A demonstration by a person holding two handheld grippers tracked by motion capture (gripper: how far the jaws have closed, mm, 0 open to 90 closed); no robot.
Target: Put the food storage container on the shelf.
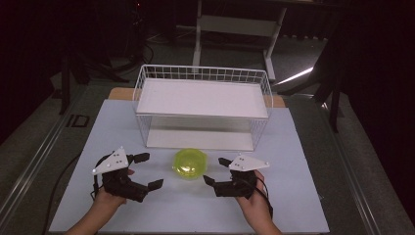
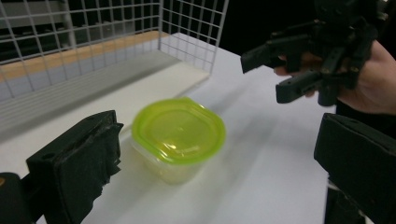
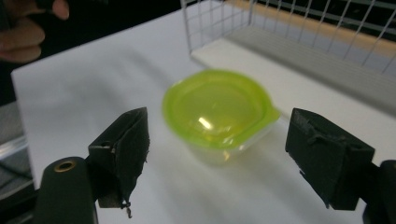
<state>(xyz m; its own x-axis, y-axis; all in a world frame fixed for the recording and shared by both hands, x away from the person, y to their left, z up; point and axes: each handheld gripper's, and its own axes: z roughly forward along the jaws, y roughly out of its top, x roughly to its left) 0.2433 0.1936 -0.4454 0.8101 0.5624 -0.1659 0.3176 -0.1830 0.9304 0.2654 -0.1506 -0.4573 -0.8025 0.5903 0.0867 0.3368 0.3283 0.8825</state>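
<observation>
In the high view, the green-lidded container (image 1: 190, 164) sits on the white table (image 1: 293, 205) at lower centre of the frame, just in front of the white wire basket (image 1: 203, 105) that fills the middle. The left gripper (image 1: 145, 171) lies at lower left and the right gripper (image 1: 214, 170) at lower right, one on each side of the container and apart from it. Both have their jaws spread with nothing between them. The two point inward at the container, which suggests the hands are set to work on it from either side.

In the left gripper view, the container (image 2: 178, 135) stands at centre, lid on, on the table beyond the two wide black pads (image 2: 79, 163) at the bottom corners. The basket's grid (image 2: 93, 32) takes the upper left. The right gripper (image 2: 280, 74) hovers at upper right in a hand, jaws parted.

In the right gripper view, the container (image 3: 217, 109) sits at centre, slightly blurred, framed by the open pads (image 3: 126, 149) but ahead of them and untouched. The basket's corner (image 3: 205, 28) rises at upper centre, and fingers (image 3: 23, 32) of the other hand show at upper left.
</observation>
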